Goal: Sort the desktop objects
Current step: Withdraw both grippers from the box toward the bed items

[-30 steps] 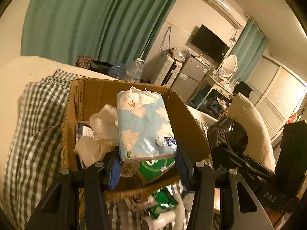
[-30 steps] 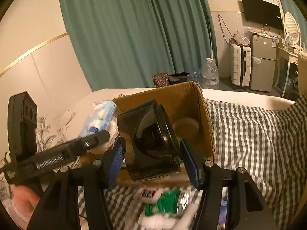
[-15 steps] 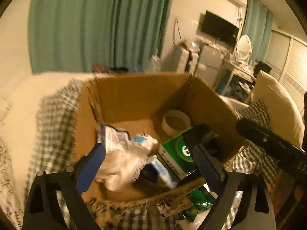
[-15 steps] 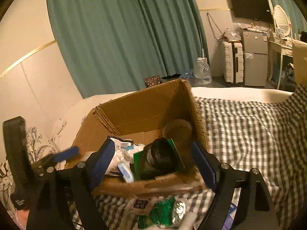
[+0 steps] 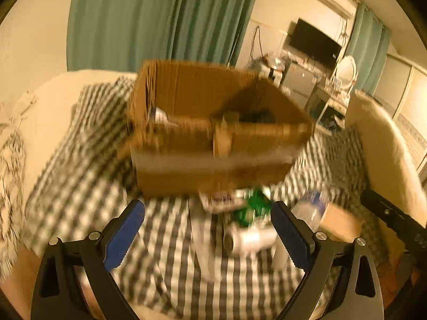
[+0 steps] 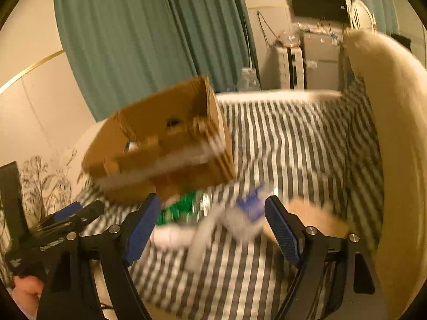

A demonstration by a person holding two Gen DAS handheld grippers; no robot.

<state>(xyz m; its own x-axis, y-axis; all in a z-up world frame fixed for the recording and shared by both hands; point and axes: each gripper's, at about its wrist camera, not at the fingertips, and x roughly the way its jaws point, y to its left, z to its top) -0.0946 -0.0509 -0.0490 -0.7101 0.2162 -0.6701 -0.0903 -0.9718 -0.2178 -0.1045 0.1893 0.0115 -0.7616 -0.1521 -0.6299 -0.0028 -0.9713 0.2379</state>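
A brown cardboard box [image 5: 213, 138] stands on the checked cloth, seen from its near side; it also shows in the right wrist view [image 6: 165, 144]. In front of it lie a green packet [image 5: 249, 208], a white tube [image 5: 250, 238], a clear bottle [image 5: 309, 208] and a tan flat item [image 5: 339, 222]. The right wrist view shows the green packet [image 6: 178, 208], a blue-and-white item [image 6: 248, 210] and the tan item [image 6: 312, 218]. My left gripper [image 5: 208, 236] is open and empty, short of the pile. My right gripper [image 6: 213, 230] is open and empty above the pile. Both views are blurred.
A cream pillow [image 6: 395, 122] bounds the right side. The checked cloth [image 5: 80, 176] covers the bed. The left gripper's body [image 6: 40, 229] shows at the lower left of the right wrist view; the right gripper's body [image 5: 395, 218] shows at the right of the left wrist view.
Both grippers have let their items go into the box, opened, and drawn back and down from it. The tissue pack and the black object are no longer held.
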